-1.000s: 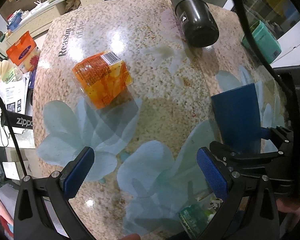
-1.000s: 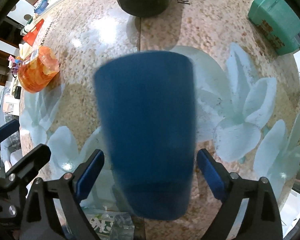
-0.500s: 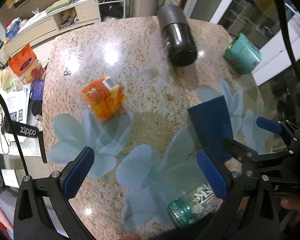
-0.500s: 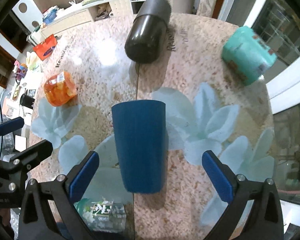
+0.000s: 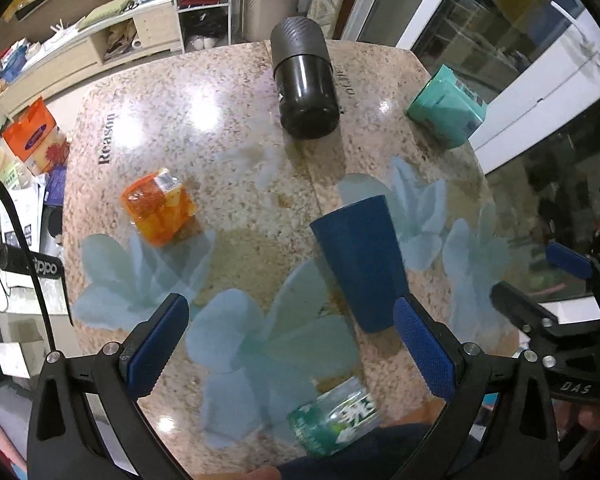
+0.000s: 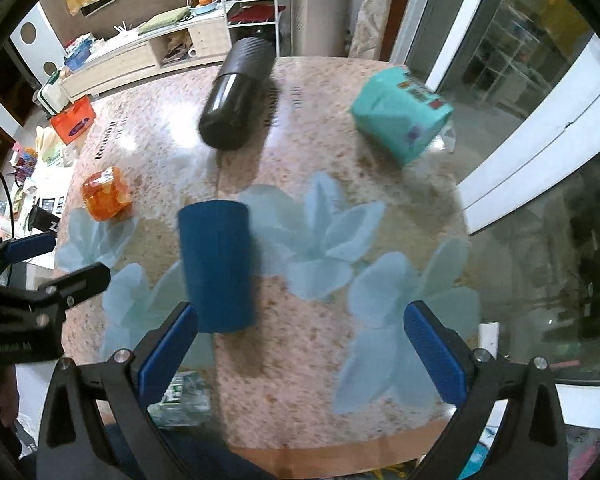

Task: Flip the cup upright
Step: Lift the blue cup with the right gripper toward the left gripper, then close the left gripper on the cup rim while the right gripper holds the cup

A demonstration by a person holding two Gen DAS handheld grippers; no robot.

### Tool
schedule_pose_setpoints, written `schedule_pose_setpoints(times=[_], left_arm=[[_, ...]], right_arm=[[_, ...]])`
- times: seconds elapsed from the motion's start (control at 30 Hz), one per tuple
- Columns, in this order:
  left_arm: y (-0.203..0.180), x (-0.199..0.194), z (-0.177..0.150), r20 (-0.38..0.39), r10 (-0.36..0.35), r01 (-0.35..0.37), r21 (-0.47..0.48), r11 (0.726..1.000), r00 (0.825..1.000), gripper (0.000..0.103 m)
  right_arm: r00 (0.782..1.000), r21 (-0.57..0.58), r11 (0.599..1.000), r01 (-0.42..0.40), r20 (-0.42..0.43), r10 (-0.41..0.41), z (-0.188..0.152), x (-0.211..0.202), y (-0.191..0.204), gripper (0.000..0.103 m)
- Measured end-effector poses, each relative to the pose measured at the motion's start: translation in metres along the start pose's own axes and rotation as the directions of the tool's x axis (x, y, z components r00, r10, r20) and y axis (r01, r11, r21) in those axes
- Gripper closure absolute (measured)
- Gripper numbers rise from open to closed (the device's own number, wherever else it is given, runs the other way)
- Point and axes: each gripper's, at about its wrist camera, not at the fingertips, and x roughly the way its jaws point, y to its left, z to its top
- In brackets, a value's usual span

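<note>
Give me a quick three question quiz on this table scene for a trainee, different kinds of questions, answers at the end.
1. True or false: the right tool is shut on the blue cup.
2. Which lies nearest the table's far edge? A orange packet B black flask C green bottle
3. Fill in: the left tool is ____.

Key: 1 false, both tools are open and clear of it; 2 B; 3 open.

The matt blue plastic cup point(image 5: 360, 260) stands on a glossy speckled stone-look table point(image 5: 228, 120); the black flask point(image 5: 306, 88) shines smoothly.
</note>
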Motion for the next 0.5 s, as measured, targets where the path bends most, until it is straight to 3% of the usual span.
schedule_pose_setpoints(times=[0.5], left_arm=[[-0.065, 0.036, 0.022, -0.045, 0.043, -0.047, -0.087, 0.995, 0.998, 0.0]], right_arm=[[1.0, -0.142, 0.99, -0.017, 0.004, 0.018, 0.023, -0.004, -0.044, 0.0]])
